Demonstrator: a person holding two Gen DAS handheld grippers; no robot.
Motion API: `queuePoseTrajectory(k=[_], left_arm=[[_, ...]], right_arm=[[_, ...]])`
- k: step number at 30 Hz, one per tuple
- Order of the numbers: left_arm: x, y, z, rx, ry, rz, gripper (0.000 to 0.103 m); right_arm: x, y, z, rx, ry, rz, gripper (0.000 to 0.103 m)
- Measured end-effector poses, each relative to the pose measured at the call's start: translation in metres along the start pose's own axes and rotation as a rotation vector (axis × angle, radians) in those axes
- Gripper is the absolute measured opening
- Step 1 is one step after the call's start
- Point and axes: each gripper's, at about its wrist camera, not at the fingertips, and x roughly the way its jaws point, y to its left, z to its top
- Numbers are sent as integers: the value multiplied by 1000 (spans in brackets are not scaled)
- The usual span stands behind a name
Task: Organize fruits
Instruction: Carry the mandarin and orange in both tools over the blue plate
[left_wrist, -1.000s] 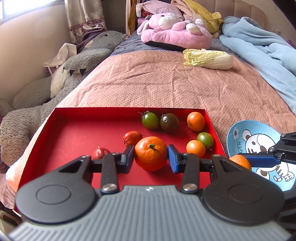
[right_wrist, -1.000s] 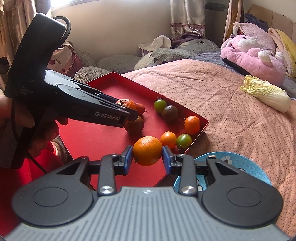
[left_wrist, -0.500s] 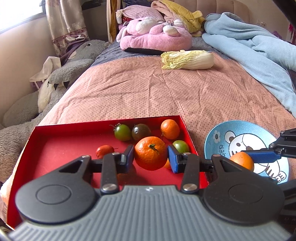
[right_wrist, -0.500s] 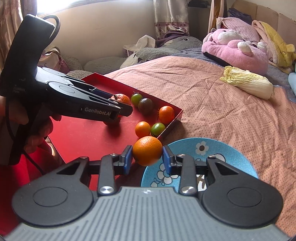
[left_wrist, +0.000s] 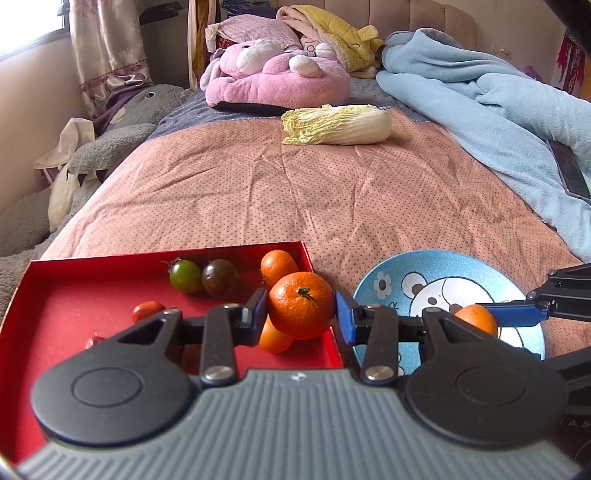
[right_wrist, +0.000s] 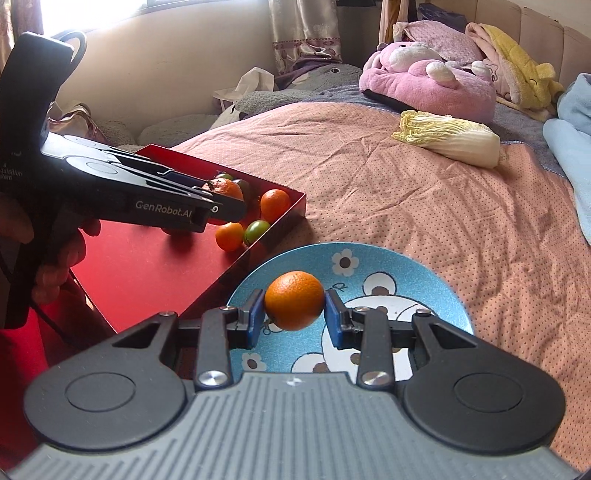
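My left gripper (left_wrist: 301, 312) is shut on a stemmed mandarin (left_wrist: 301, 310), held above the right edge of the red tray (left_wrist: 81, 291). My right gripper (right_wrist: 294, 312) is shut on a smooth orange (right_wrist: 294, 304) that hangs over the blue bear plate (right_wrist: 417, 273). Inside the tray lie a green tomato (left_wrist: 184, 276), a dark tomato (left_wrist: 221, 277), an orange fruit (left_wrist: 277, 264) and small red fruits (left_wrist: 147, 310). In the right wrist view the left gripper (right_wrist: 221, 201) shows from the side, holding its mandarin (right_wrist: 225, 189) over the tray (right_wrist: 147, 269).
Both tray and plate (left_wrist: 443, 273) rest on a pink dotted bedspread (left_wrist: 295, 192). A napa cabbage (left_wrist: 340, 125) lies farther up the bed, with a pink plush (left_wrist: 277, 81) behind it. A blue blanket (left_wrist: 498, 110) with a phone (left_wrist: 569, 171) runs along the right.
Both grippers carried their fruit to the right: the left from the tray's middle to its right edge, the right from over the tray's corner to above the plate.
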Motion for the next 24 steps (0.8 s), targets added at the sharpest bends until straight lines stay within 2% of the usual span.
queuePoseTrajectory(k=[8,16,24], left_arm=[[6,-22,-1,33,-4,-35,43],[13,-40,2,22,4,-73,43],[21,-55,-7,72,16,-99,43]], right_arm=[[-7,-13,-8,13,7,-28,40],[-12,-27,-14,31,17,-66,40],[-10,-31,-18,32,35,-80,40]])
